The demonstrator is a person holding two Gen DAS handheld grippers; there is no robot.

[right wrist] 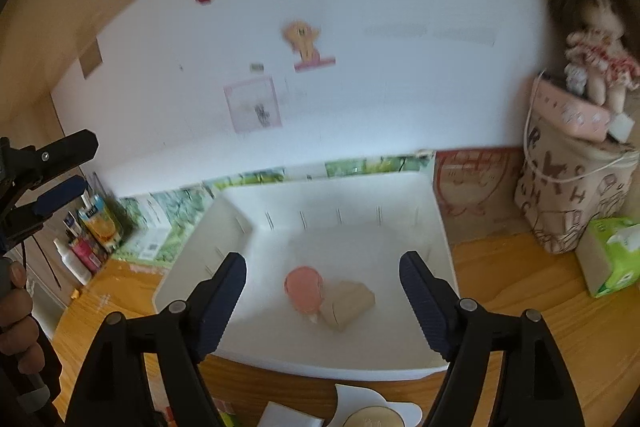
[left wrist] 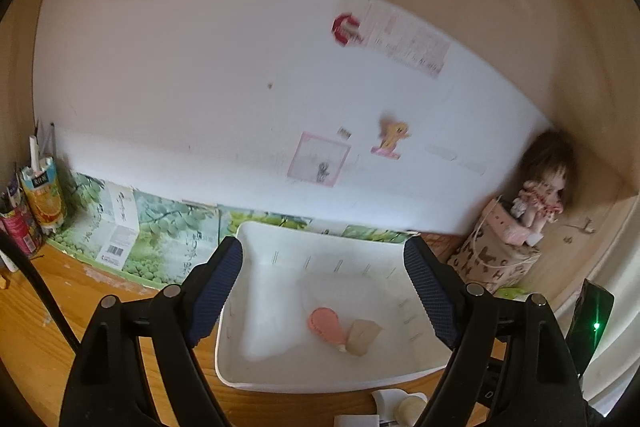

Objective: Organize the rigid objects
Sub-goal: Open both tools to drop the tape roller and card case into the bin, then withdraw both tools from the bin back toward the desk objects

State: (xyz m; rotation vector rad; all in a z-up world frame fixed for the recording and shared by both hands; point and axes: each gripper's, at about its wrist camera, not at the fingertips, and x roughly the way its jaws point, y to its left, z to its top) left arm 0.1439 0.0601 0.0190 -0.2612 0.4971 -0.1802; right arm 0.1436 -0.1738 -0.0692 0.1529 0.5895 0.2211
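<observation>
A white plastic bin (left wrist: 280,375) (right wrist: 256,355) stands on the wooden desk against the wall. Inside it lie a pink toy drumstick (left wrist: 326,325) (right wrist: 304,287) and a tan block (left wrist: 362,337) (right wrist: 348,303), touching each other. My left gripper (left wrist: 324,297) is open and empty, held above the bin's near side. My right gripper (right wrist: 322,301) is open and empty, also above the bin; the left gripper shows at the left edge of the right wrist view (right wrist: 64,171). Small white and cream objects (left wrist: 400,405) (right wrist: 372,415) lie on the desk in front of the bin.
Green printed boxes (left wrist: 132,231) lean on the wall behind the bin. Juice cartons and bottles (left wrist: 36,203) (right wrist: 92,231) stand at the left. A patterned bag (right wrist: 568,187) with a doll (right wrist: 596,63) and a green tissue pack (right wrist: 612,259) stand at the right.
</observation>
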